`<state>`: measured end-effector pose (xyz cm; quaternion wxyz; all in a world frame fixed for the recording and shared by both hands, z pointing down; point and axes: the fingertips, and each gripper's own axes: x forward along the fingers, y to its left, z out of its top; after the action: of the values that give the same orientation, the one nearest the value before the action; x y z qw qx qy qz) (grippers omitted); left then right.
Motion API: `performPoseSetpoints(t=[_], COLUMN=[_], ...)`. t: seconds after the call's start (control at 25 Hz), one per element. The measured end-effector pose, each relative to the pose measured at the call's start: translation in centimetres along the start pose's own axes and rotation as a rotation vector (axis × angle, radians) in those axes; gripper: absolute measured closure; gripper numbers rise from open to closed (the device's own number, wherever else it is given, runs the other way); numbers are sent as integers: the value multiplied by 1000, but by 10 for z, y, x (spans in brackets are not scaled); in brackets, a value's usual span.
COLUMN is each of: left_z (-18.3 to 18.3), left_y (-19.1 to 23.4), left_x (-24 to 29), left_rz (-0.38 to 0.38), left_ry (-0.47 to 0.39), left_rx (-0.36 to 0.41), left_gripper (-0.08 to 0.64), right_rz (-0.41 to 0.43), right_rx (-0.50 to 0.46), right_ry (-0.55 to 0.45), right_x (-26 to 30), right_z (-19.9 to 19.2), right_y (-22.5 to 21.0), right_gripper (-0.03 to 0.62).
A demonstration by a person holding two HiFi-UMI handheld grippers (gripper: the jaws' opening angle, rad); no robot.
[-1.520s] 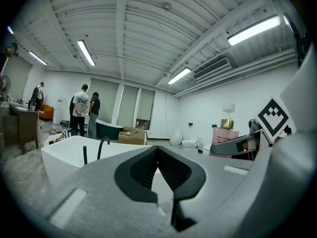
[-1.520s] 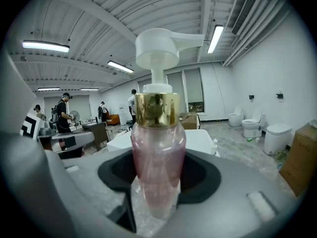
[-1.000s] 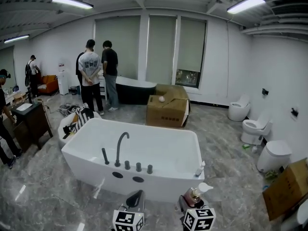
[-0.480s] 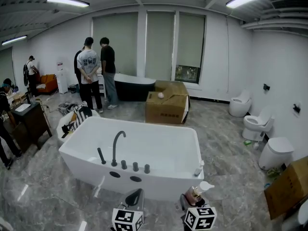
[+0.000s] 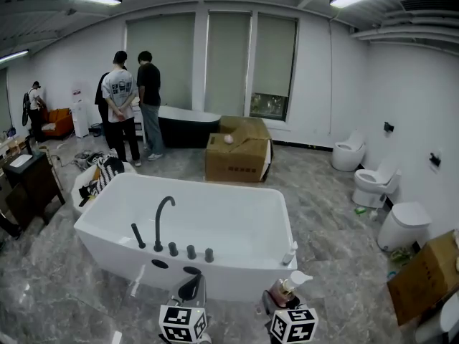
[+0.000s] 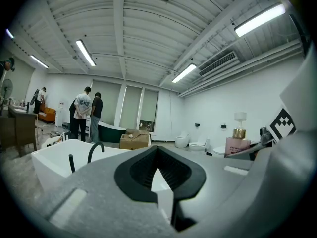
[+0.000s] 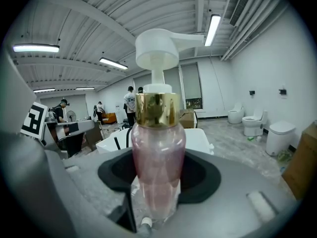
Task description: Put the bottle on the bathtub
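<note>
The bottle [image 7: 157, 167], pink with a gold collar and a white pump head, stands upright between the jaws of the right gripper [image 5: 283, 297]. The jaws are spread wide and pressed against its sides, so the pickup is done. The left gripper [image 6: 157, 155] has its jaws drawn together with nothing between them (it looks to have no part in this carry). In the head view both grippers sit low in the frame, short of the white bathtub [image 5: 237, 265], which lies at twelve o'clock from them. The bottle is at about five o'clock from the black tap [image 5: 161, 221] and not yet over the rim. By my judgement, what is left is to bring the bottle forward over the near rim, perhaps to the bare stretch at three o'clock of the knobs [image 5: 190, 251], set it down upright and let go.
</note>
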<state>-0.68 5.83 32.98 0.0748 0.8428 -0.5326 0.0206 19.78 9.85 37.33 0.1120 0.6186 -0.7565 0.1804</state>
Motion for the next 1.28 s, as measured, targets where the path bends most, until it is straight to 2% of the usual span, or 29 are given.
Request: performPoseSetpoints(t=[0.44,0.92,1.28], left_z=[11,32,34], left_y=[48,99,134], left_x=[82,180,239], left_rz=[-29,-63,-102], left_ry=[12,20,38], left_rx=[-3,-2,1], left_gripper=[565,565,565], right_rz=[4,-46,-86], right_rx=[-3,12,31], right_ry=[-3,-31,-30], right_x=[85,171,228], right_z=[38,95,119], right_y=[2,-17,-20], right_gripper=[368,368,368])
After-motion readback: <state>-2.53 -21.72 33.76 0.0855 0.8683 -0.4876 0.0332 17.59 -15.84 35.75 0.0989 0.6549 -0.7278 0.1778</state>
